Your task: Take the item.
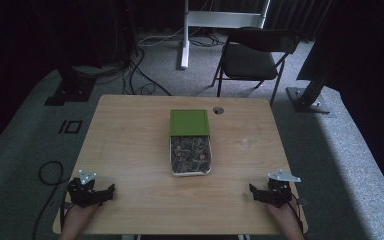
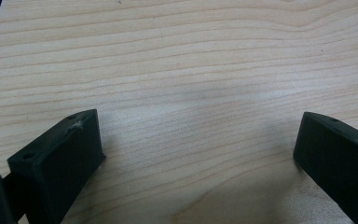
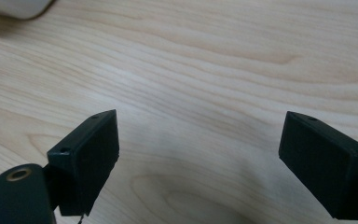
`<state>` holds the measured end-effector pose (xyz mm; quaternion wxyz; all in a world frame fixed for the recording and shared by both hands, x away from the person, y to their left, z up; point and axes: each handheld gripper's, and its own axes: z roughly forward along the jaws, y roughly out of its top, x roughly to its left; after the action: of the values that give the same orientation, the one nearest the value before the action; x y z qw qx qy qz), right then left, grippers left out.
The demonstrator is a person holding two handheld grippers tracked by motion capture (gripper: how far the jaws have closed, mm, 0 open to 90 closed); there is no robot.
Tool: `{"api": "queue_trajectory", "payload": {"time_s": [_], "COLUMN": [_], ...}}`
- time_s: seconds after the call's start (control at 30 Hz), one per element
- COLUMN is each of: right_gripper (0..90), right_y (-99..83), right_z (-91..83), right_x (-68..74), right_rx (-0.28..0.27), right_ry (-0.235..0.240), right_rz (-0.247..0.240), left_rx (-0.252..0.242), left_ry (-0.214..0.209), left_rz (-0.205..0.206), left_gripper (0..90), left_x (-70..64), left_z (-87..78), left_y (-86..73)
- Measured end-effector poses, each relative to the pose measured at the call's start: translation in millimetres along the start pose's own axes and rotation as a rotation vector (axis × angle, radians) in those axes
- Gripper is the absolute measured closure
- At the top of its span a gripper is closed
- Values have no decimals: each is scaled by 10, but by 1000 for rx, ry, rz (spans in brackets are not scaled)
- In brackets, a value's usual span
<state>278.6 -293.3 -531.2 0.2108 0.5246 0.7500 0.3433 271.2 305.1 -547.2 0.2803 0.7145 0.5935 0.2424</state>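
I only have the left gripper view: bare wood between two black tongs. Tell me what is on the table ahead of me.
Observer: In the high view, a tray of small mixed items sits at the table's middle, with a green lid lying against its far end.
Operator: Report the other gripper.
Observer: The right gripper rests near the table's near right corner, and in its own view its tongs stand wide apart with nothing between them.
Operator: Now tell me where mine sits.
Observer: The left gripper is near the near left corner, well apart from the tray, tongs pointing toward the table's middle.
Operator: Name anything beyond the table.
Observer: A dark folding chair stands on the carpet past the far edge.
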Motion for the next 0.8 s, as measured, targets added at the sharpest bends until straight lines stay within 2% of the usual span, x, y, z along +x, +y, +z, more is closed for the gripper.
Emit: {"api": "queue_trajectory", "payload": {"time_s": [0.33, 0.8], "right_gripper": [121, 122], "right_y": [152, 473], "right_z": [-15, -48], "right_x": [109, 307], "right_rx": [-26, -84], "right_ry": [28, 80], "right_rz": [-20, -55], "left_rx": [0, -2], "left_ry": [0, 0], "left_rz": [0, -2], "left_gripper": [16, 16], "left_x": [0, -1], "left_z": [0, 1], "left_y": [0, 0]}}
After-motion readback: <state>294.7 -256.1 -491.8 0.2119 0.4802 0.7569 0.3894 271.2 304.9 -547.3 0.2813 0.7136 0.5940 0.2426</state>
